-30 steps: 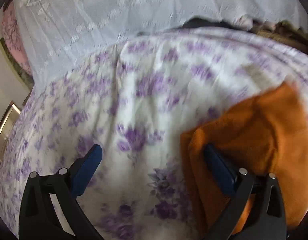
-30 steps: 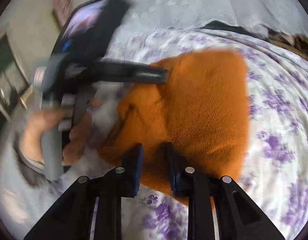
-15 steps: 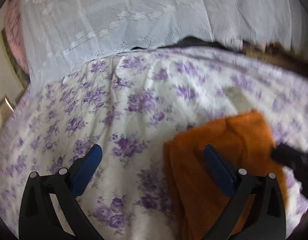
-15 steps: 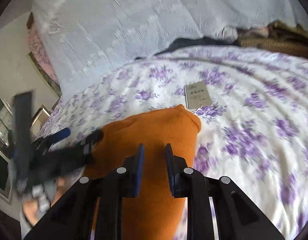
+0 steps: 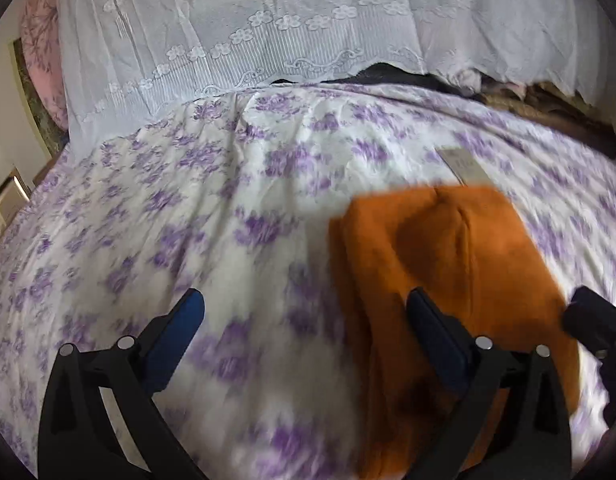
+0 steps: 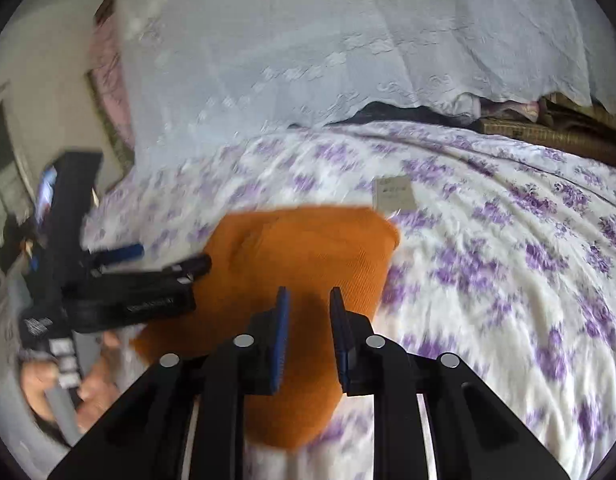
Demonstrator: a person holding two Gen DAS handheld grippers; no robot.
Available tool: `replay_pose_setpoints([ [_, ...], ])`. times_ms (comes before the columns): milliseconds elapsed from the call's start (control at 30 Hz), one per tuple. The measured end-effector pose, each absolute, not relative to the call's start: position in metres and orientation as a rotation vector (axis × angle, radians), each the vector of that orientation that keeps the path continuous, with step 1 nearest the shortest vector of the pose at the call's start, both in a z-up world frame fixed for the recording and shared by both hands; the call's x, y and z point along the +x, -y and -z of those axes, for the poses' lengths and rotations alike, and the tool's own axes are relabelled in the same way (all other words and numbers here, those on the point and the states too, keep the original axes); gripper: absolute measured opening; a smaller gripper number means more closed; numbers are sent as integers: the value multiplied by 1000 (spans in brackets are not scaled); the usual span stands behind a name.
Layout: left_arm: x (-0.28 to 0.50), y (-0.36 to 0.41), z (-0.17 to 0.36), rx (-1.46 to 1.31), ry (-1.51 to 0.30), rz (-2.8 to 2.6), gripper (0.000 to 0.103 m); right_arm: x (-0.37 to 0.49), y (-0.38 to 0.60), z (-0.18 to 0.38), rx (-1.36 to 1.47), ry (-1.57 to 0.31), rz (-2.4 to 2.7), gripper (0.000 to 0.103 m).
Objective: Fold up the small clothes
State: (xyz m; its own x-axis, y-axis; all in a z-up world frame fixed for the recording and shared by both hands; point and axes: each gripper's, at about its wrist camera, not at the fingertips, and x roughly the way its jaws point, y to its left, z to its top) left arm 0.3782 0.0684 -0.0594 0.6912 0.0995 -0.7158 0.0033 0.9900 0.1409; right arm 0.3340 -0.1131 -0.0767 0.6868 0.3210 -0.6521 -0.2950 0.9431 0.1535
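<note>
A folded orange knit garment (image 5: pixel 448 256) (image 6: pixel 308 256) lies flat on the purple-flowered bed sheet (image 5: pixel 228 208) (image 6: pixel 508 264). My left gripper (image 5: pixel 304 312) stands wide open at the garment's left edge, its right finger over the cloth and nothing between the fingers. My right gripper (image 6: pixel 309 308) hovers over the garment's near part. Its jaws are opening, and the narrow gap shows only the cloth lying below. The right gripper (image 5: pixel 596 324) also shows at the right edge of the left wrist view. A hand (image 6: pixel 92 392) holds the left gripper (image 6: pixel 148 276) beside the garment.
A small grey card (image 6: pixel 392 194) (image 5: pixel 464 164) lies on the sheet just beyond the garment. A white lace cover (image 5: pixel 268 40) rises at the back, with a pink pillow (image 5: pixel 44 60) at the left. Dark cloth and a woven mat (image 6: pixel 548 136) sit at the back right.
Both grippers have drawn back from the garment, which now lies farther off and flat. The right jaws have spread a little. The left gripper has moved off to the garment's left side.
</note>
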Motion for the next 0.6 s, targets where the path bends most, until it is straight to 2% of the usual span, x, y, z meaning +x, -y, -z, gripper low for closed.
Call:
replay_pose_setpoints([
  [67, 369, -60, 78, 198, -836, -61, 99, 329, 102, 91, -53, -747, -318, 38],
  [167, 362, -49, 79, 266, -801, -113, 99, 318, 93, 89, -123, -714, -280, 40],
  [333, 336, -46, 64, 249, -727, -133, 99, 292, 116, 73, -2, -656, -299, 39],
  [433, 319, -44, 54, 234, -695, -101, 99, 292, 117, 83, -12, -714, -294, 39],
  [600, 326, -31, 77, 310, -783, -100, 99, 303, 131, 95, 89, -784, -314, 46],
])
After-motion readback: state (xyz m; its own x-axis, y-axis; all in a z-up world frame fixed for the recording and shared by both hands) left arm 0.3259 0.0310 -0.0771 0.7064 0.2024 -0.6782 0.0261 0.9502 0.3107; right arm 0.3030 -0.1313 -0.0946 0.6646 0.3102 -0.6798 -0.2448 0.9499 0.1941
